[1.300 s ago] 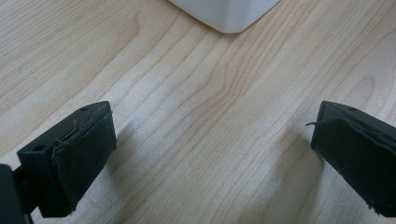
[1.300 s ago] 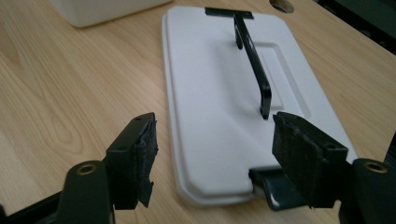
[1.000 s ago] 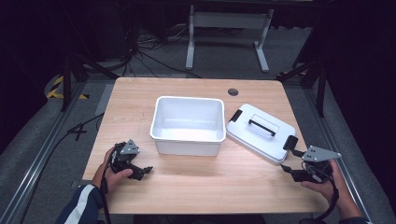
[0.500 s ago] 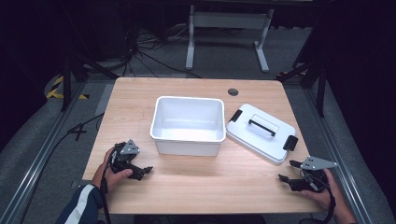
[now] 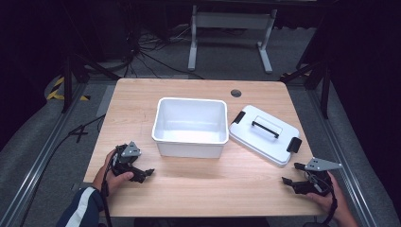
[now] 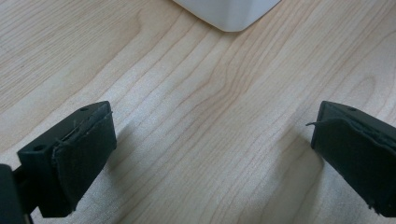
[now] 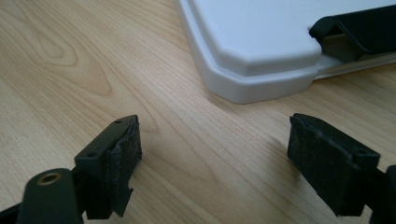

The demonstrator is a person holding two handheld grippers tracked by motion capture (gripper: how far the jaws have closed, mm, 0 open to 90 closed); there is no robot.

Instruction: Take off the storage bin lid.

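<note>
With both jaws apart, the right gripper (image 5: pixel 294 173) should probably approach the lid (image 5: pixel 265 134) beside the bin (image 5: pixel 190 142) squarely, while the left gripper (image 5: pixel 142 169) rests low.

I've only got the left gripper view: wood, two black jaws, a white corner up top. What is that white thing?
Observer: It's the white open-top bin at the middle of the table.
Operator: Anything in it?
Observer: The high view shows its inside bare.
Operator: Does it have a lid?
Observer: Yes, a white lid with a black handle lies flat to the bin's right.
Operator: Where's the right gripper?
Observer: The right gripper sits open near the table's front right corner, short of the lid.
</note>
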